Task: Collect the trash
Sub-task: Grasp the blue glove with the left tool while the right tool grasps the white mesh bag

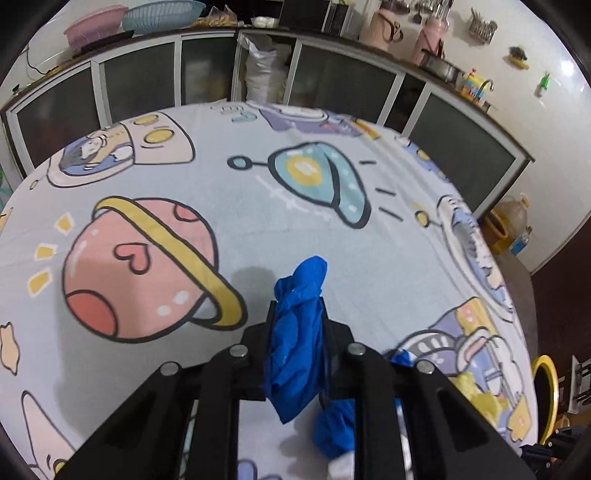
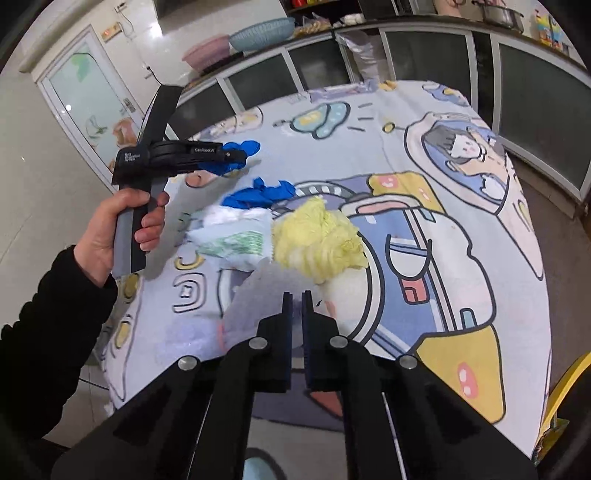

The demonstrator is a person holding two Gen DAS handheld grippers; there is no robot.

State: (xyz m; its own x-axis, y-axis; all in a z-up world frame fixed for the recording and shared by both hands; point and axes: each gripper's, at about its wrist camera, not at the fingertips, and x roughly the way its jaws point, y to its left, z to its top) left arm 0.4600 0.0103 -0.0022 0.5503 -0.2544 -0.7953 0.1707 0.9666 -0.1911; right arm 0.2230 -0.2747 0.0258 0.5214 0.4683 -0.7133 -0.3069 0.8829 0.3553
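Blue glove, crumpled (image 1: 295, 332): clamped between the two fingers of the left gripper (image 1: 297, 314), long axis running along the fingers, one bunched end poking past the fingertips toward the far edge of the table, the other end hanging back under the gripper body. Seen from the right wrist view as a blue wad (image 2: 240, 153) at the nose of the left gripper (image 2: 236, 157), raised above the cartoon-print tablecloth (image 2: 461, 258), pointing toward the table's far side.

Second blue glove (image 2: 260, 194): lying flat on the cloth just below the held one, stretched roughly crosswise, touching the white plastic bag.

White plastic bag with green print (image 2: 236, 240): crumpled on the cloth, between the second glove and the yellow paper, touching both.

Yellow crumpled paper (image 2: 317, 238): heaped on the cloth just ahead of the right gripper's fingertips.

Left hand (image 2: 122, 225): wrapped round the handle of the left gripper, black sleeve at the wrist.

Right gripper (image 2: 296, 299): fingers drawn nearly together, only a thin slit between the pads, nothing gripped; tips hovering near the edge of the yellow paper, contact with it not determinable.

Background: glass-fronted cabinets (image 1: 140, 85), pink and blue basins (image 1: 129, 22) on the counter above.
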